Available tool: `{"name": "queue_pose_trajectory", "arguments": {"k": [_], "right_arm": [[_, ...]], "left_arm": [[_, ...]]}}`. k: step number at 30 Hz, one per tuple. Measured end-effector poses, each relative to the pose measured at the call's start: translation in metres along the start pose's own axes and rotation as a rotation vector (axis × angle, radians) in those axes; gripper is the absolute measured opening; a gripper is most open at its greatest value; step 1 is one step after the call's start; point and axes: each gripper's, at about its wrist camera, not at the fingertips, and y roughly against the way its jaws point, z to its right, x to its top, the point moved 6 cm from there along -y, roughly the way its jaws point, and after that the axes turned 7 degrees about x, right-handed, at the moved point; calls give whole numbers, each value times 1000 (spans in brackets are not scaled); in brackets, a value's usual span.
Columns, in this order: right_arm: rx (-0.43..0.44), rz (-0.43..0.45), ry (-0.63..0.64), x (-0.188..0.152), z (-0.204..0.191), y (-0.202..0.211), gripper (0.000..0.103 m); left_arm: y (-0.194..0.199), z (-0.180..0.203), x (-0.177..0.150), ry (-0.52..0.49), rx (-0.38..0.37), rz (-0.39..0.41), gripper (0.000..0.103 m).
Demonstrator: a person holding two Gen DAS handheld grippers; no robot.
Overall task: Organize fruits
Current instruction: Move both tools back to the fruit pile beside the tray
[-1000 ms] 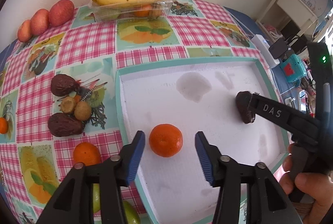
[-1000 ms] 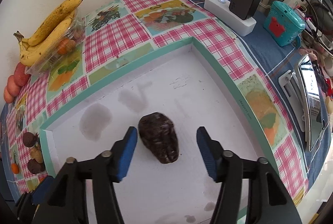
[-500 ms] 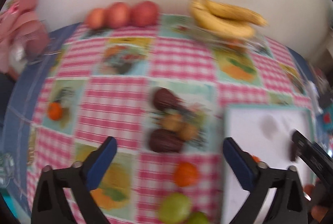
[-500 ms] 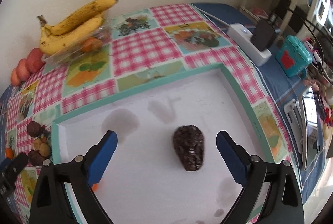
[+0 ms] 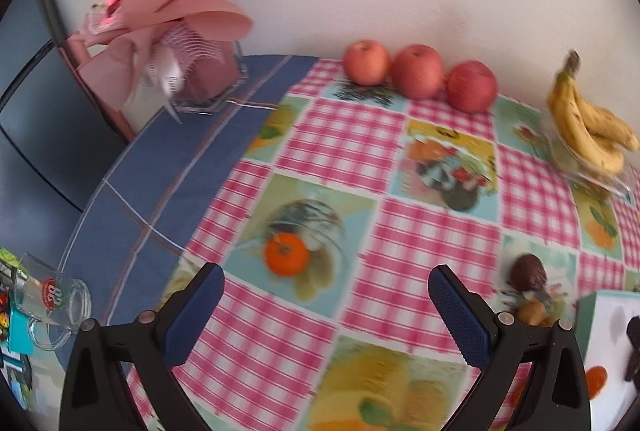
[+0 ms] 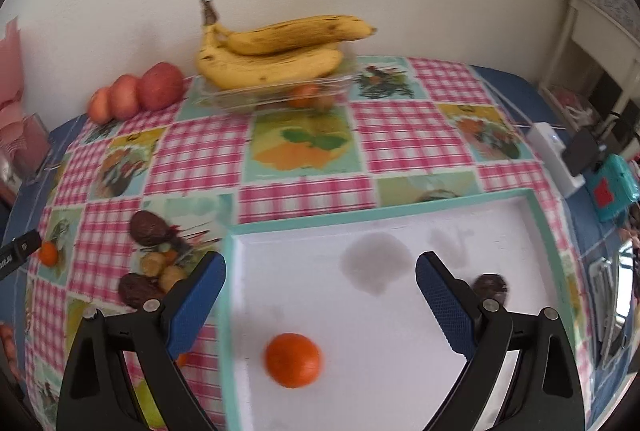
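Now both tools, left (image 5: 326, 305) and right (image 6: 320, 295), gape wide

The tablecloth (image 6: 304, 197) has pink-and-white checks mixed with pale green, yellow and turquoise squares printed with fruit pictures, and under it lies a blue cloth (image 5: 160, 167) with thin light lines. The tray (image 6: 400, 217) is white inside with grey stains and a turquoise rim, and in it are an orange mandarin (image 6: 293, 359) and a dark brown fruit (image 6: 491, 287). The bananas (image 6: 276, 59) are yellow with brown spots, the apples (image 5: 418, 71) red, the bouquet wrapping (image 5: 176, 7) pink, and both grippers black with dark blue pads (image 6: 444, 301)
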Motion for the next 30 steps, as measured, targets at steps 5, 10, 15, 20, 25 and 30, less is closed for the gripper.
{"name": "queue_pose_trajectory", "arguments": {"k": [5, 10, 15, 20, 25, 30], "right_arm": [[90, -15, 31, 0, -37, -5, 96], [165, -15, 64, 3, -73, -11, 96], [189, -18, 94, 10, -98, -22, 96], [204, -67, 88, 9, -109, -48, 96], [214, -64, 80, 9, -120, -76, 96], [200, -87, 111, 10, -135, -92, 87]], "left_arm": [[-9, -22, 9, 59, -19, 6, 103], [-18, -37, 16, 110, -59, 8, 103], [-36, -49, 18, 171, -99, -11, 103], [-56, -54, 17, 199, -95, -40, 103], [-71, -46, 17, 195, -139, -63, 103], [-77, -35, 17, 177, -155, -76, 103]]}}
